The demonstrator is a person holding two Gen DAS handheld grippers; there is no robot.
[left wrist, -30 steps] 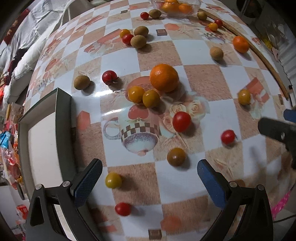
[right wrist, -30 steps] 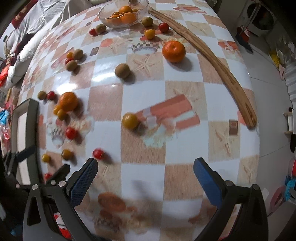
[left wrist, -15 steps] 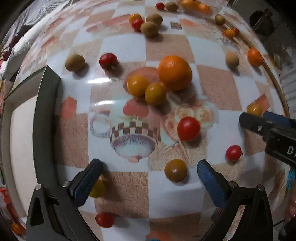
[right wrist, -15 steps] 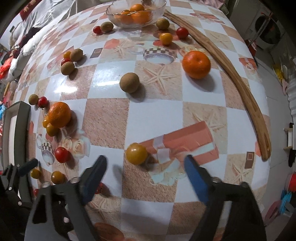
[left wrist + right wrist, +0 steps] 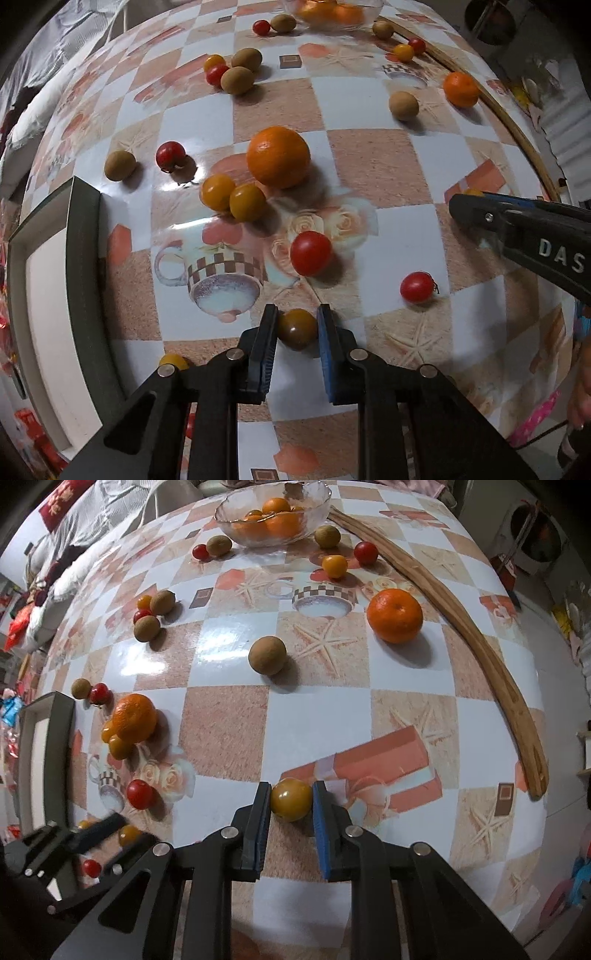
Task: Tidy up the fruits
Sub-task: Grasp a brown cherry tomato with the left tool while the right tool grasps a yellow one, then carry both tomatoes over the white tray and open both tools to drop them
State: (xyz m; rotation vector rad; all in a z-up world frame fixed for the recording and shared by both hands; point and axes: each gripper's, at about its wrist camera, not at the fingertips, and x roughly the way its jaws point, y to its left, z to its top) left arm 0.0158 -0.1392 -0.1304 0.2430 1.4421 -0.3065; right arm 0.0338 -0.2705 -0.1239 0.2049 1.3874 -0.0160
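Observation:
My left gripper (image 5: 296, 321) is shut on a brownish-yellow cherry tomato (image 5: 297, 328) on the checked tablecloth. My right gripper (image 5: 291, 794) is shut on a yellow cherry tomato (image 5: 291, 799), also on the cloth. Loose fruit lies scattered: a big orange (image 5: 278, 156), two yellow tomatoes (image 5: 232, 196), red tomatoes (image 5: 310, 253) (image 5: 417, 287), brown kiwis (image 5: 267, 654) and a second orange (image 5: 394, 615). A glass bowl (image 5: 236, 528) of oranges stands at the far edge. The right gripper's arm also shows at the right edge of the left wrist view (image 5: 517, 229).
A dark-rimmed white tray (image 5: 79, 258) lies at the table's left edge. A long curved wooden stick (image 5: 480, 642) lies along the right side. Bedding and clutter lie beyond the far left edge; the floor drops off to the right.
Both grippers moved forward and closed, each from wide open onto a tomato: the left on the brownish one, the right on the yellow one.

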